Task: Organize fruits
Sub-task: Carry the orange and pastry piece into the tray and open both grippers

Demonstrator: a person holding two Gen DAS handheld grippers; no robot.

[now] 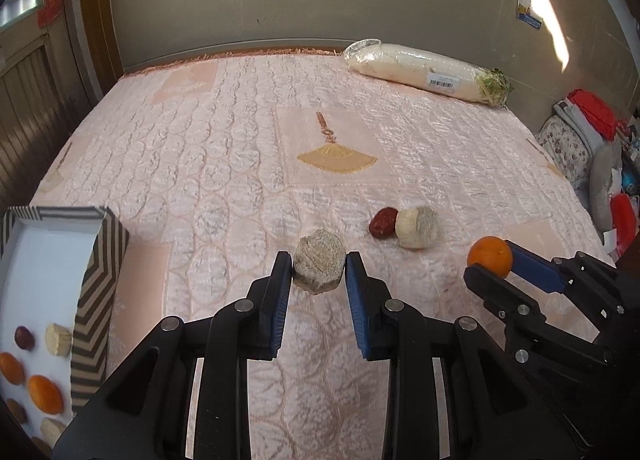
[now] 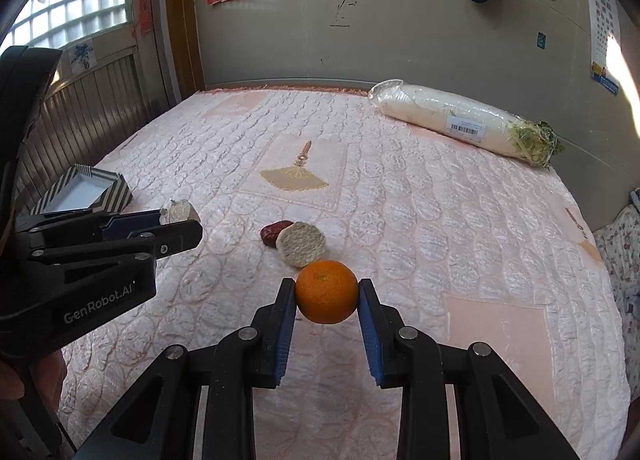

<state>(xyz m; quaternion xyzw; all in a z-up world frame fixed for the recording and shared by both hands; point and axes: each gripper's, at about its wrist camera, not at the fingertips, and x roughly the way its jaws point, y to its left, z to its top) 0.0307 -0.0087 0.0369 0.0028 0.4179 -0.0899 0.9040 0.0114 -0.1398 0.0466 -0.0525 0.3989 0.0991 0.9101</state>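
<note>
A box (image 1: 96,280) sits at the bed's (image 1: 224,164) near left edge, with several fruits and pale pieces inside it; those at its near end are cut off from view. Toward the near right of the bed, a date (image 1: 383,222) touches a pale chunk (image 1: 417,227) to its right. A wrapped radish (image 1: 428,72) lies along the far right edge, by the wall. Nearer than the date, the left gripper (image 1: 319,266) holds a second chunk (image 1: 319,267) above the bed, and the right gripper (image 2: 327,292), to its right, holds an orange (image 2: 327,292).
</note>
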